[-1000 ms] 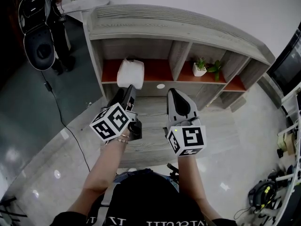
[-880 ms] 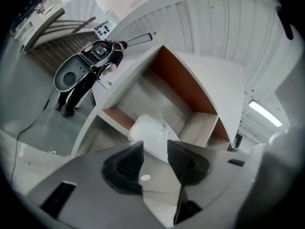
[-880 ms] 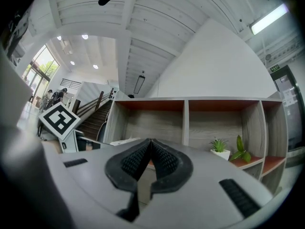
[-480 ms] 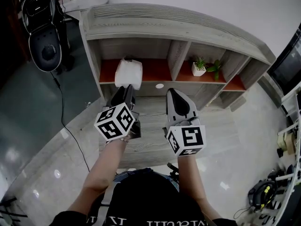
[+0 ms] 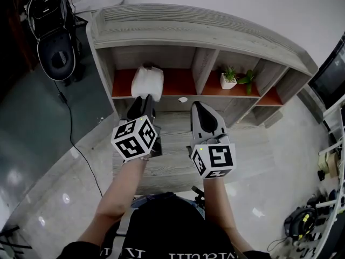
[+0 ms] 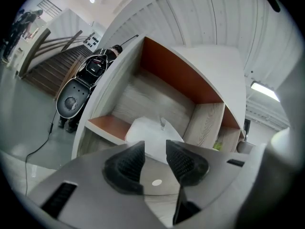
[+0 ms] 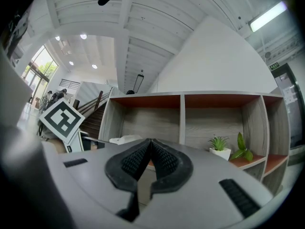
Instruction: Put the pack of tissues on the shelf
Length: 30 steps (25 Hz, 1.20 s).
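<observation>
The pack of tissues (image 5: 147, 82) lies on the orange floor of the left compartment of the shelf (image 5: 199, 34), close to its near edge. The left gripper (image 6: 155, 150) points at it, jaws apart (they have just been closing) with nothing between them; the pack sits beyond their tips. The right gripper (image 7: 149, 149), to the right, has its jaws together, empty. A potted plant (image 5: 228, 77) stands in the next compartment.

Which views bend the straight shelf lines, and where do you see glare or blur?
Head view: the shelf top bows into an arc, and the glossy floor shows light spots. Left gripper view: strongest bending, dark corners, the pack of tissues slightly soft. Right gripper view: the window is very bright.
</observation>
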Tool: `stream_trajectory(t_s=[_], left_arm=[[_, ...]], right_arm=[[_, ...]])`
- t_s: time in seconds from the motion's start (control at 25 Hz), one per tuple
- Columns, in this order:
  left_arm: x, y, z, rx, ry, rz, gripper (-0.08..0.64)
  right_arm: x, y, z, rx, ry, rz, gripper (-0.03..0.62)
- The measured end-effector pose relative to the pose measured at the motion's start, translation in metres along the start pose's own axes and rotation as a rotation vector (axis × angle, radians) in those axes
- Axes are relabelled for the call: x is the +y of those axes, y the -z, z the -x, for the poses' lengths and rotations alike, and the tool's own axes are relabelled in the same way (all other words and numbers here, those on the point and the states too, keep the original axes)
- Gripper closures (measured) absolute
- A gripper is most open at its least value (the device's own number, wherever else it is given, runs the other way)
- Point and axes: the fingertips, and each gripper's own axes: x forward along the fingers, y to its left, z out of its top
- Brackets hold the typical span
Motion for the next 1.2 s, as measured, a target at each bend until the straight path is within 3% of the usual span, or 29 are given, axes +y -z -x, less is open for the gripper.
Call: stream_trajectory(t_s=[1.2], left_arm=[[-0.011, -0.007, -0.029, 0.01, 0.036, 0.036, 0.43]], right_arm=[[-0.007, 0.003, -0.015, 0.015, -0.011, 0.001, 0.575]])
